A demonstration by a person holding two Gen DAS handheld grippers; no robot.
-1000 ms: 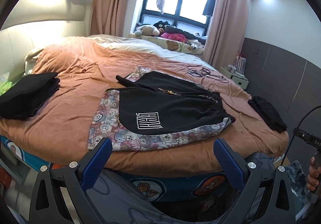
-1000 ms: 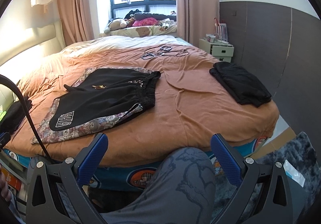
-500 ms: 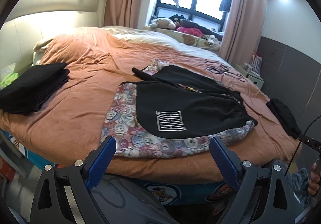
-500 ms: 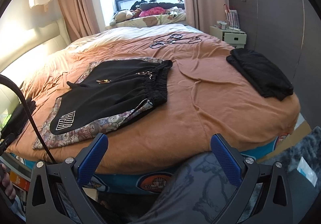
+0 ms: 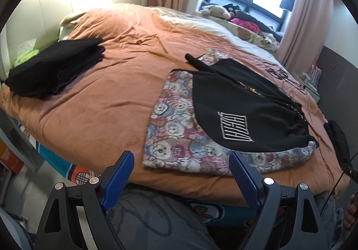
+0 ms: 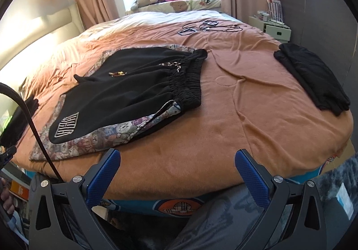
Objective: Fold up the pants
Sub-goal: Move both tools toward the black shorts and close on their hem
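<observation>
Two grippers are in your hands, and both hang at the near edge of the bed (image 5: 94, 115), touching nothing. Start at the far left: a folded black stack (image 5: 56, 68) rests on the orange cover near the headboard side, well apart from everything else. Your left gripper (image 5: 181, 173) has its blue fingers (image 5: 118, 180) spread wide and empty, aimed at the near left corner of the bear-print cloth (image 5: 176, 138). That cloth lies flat on the cover, and the black pants (image 5: 241, 111) lie on top of it, unfolded, with the white logo (image 5: 235, 129) toward you and the gathered waistband (image 6: 185, 82) toward the right. In the right wrist view the pants (image 6: 125, 84) sit left of centre, the patterned cloth showing around their near and left edges. Your right gripper (image 6: 177, 169) is likewise spread wide with nothing between its fingers (image 6: 252, 176), facing bare orange cover to the right of the waistband. Farther right, another dark folded garment (image 6: 313, 77) lies near the right edge of the bed. At the far side, black cords and frames (image 6: 208, 27) lie on the cover, and a small nightstand (image 6: 270, 28) stands beyond the far right corner.
</observation>
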